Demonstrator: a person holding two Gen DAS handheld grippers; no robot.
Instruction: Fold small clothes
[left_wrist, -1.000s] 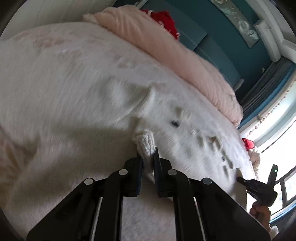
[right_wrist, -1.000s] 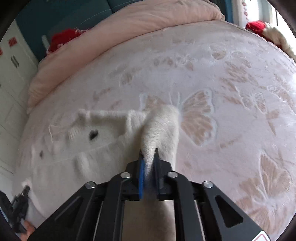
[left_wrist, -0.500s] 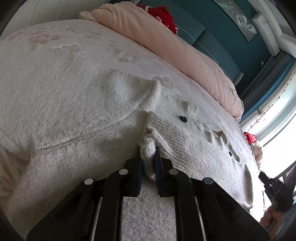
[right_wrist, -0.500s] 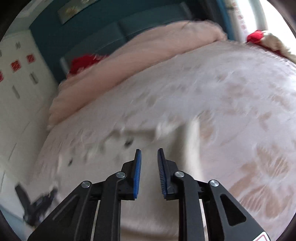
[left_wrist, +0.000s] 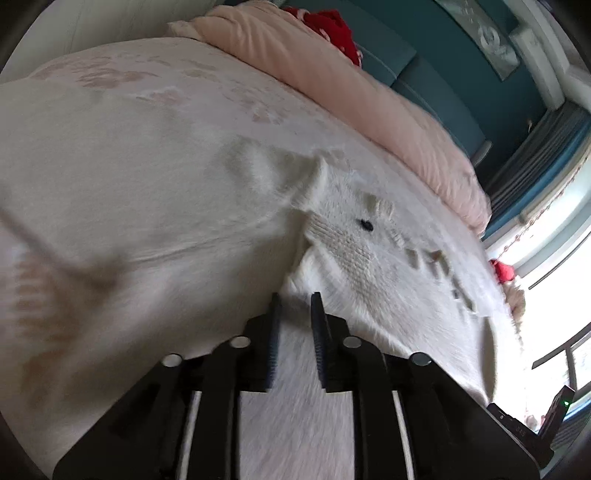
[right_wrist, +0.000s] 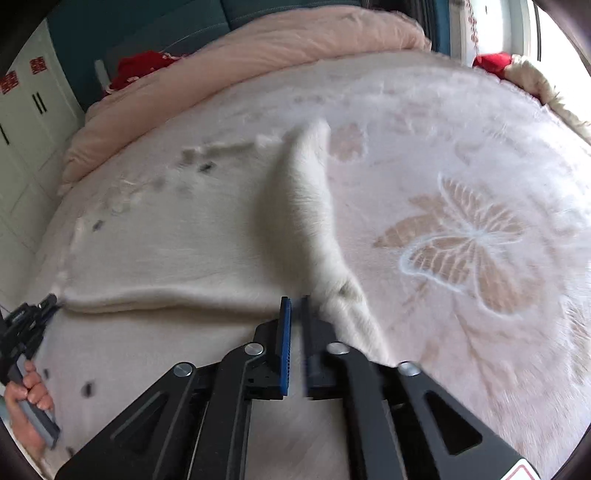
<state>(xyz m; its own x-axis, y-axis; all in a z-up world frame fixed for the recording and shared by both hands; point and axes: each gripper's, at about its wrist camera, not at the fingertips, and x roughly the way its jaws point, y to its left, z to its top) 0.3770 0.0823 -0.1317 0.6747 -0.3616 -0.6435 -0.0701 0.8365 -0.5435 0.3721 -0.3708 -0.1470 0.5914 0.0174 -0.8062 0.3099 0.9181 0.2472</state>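
no readable text, brand or number shows in either wrist view; the red square stickers (right_wrist: 40, 65) on the white cabinet doors (right_wrist: 22, 122), far up and left of the right gripper (right_wrist: 294, 301), are too blurred to read.

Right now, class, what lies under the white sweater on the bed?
Under the white sweater lies the pink blanket, its butterfly pattern showing only beside the sweater. Whatever pattern sits beneath the sweater is covered and cannot be seen.
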